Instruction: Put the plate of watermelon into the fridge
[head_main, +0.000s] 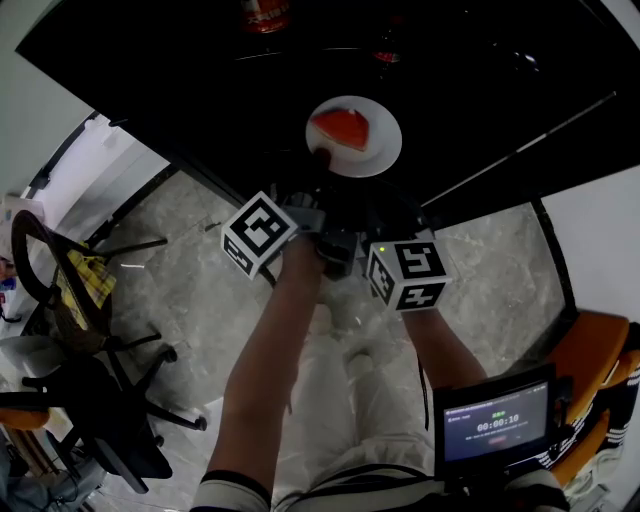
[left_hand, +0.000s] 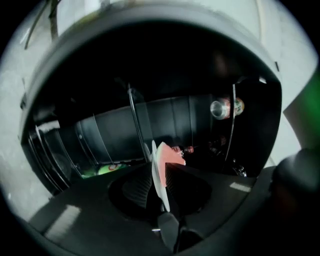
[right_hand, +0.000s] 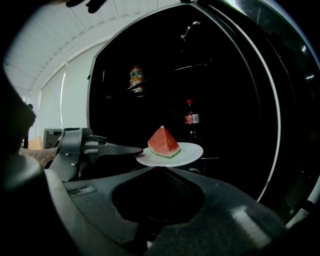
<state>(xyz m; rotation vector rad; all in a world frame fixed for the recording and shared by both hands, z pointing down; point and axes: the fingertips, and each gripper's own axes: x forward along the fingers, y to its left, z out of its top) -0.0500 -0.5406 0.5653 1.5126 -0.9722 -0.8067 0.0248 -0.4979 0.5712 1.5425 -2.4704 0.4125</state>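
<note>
At the fridge (head_main: 180, 80) opening: plate (head_main: 385, 150) with watermelon wedge (head_main: 343, 129) held level before the dark interior.

The left gripper (left_hand: 160, 171) has its jaws pinched on the plate rim, at 7 o'clock of the plate in the head view. The right gripper (right_hand: 159, 169) has its jaws pressed together with nothing between them, tips just below the plate's near edge. Inside the fridge, a can (right_hand: 137, 77) stands at 11 o'clock of the plate and a bottle (right_hand: 189, 122) at 12 o'clock, both well apart from it. An office chair (head_main: 90, 400) stands on the floor (head_main: 200, 290) at 8 o'clock.
</note>
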